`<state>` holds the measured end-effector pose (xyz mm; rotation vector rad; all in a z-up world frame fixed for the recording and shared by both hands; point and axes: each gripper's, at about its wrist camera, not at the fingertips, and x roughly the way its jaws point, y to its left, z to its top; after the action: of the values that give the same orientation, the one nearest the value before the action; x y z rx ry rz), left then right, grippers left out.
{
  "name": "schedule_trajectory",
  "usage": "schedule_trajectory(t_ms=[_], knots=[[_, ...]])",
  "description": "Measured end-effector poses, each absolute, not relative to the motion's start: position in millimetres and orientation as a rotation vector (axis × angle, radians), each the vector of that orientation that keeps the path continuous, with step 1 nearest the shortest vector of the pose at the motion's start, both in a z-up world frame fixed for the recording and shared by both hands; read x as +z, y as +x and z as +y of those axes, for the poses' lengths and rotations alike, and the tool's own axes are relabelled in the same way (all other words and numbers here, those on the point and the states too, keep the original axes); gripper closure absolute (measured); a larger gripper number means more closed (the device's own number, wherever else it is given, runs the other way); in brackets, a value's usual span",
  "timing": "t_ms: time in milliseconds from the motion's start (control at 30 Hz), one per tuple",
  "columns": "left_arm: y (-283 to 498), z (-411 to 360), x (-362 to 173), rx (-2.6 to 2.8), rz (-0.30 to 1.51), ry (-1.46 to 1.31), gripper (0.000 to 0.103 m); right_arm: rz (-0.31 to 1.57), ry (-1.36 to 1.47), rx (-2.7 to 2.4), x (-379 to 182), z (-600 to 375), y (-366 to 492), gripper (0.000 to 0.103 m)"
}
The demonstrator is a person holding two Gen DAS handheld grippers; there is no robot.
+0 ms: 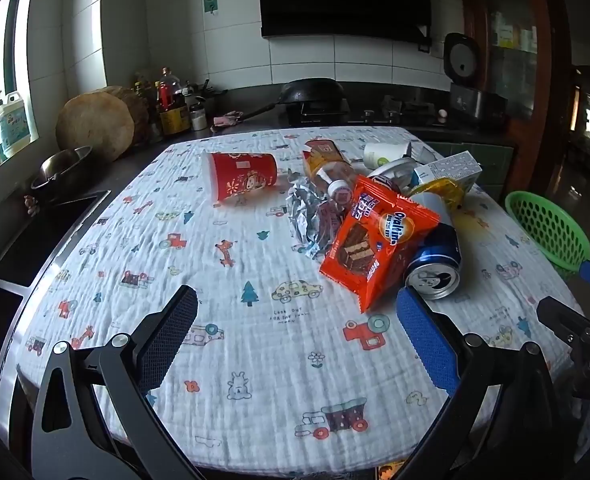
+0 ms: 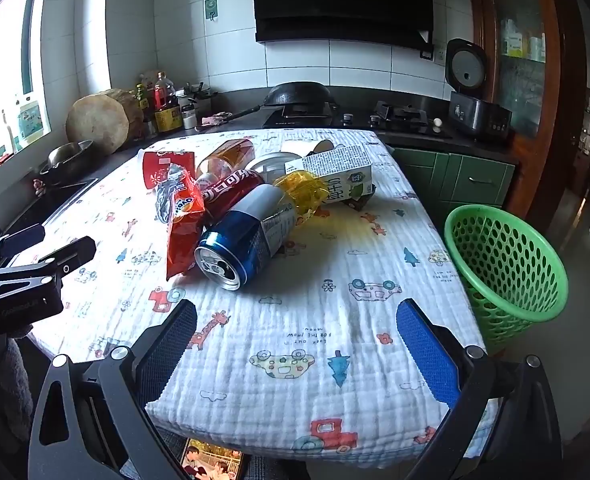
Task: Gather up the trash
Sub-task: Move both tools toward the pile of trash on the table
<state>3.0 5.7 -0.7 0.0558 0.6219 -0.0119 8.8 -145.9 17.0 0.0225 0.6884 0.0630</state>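
hanging over the near part of the table, the left gripper has its two fingers spread wide with nothing between them. the right gripper is spread wide too and holds nothing. both sit above the white cloth with little cars and trees on it, not touching any trash.

just past the fingers lies a pile of trash. a blue can lies on its side, its open top facing the grippers. an orange snack bag leans on it. behind them are crumpled foil, a red can, a plastic bottle, a yellow wrapper and a milk carton. a red paper cup lies alone, a bit to the left.

a green basket stands beside the right edge of the table. far behind is a counter with a black wok and a metal bowl.
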Motion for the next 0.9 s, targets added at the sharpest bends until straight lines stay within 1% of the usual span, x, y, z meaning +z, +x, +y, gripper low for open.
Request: schedule_trajectory(t_ms=[900], knots=[[8.2, 7.1, -3.0, -0.006, 0.621, 0.060, 0.005, 0.695, 0.014, 0.075, 14.2, -139.8, 16.8, 0.006]])
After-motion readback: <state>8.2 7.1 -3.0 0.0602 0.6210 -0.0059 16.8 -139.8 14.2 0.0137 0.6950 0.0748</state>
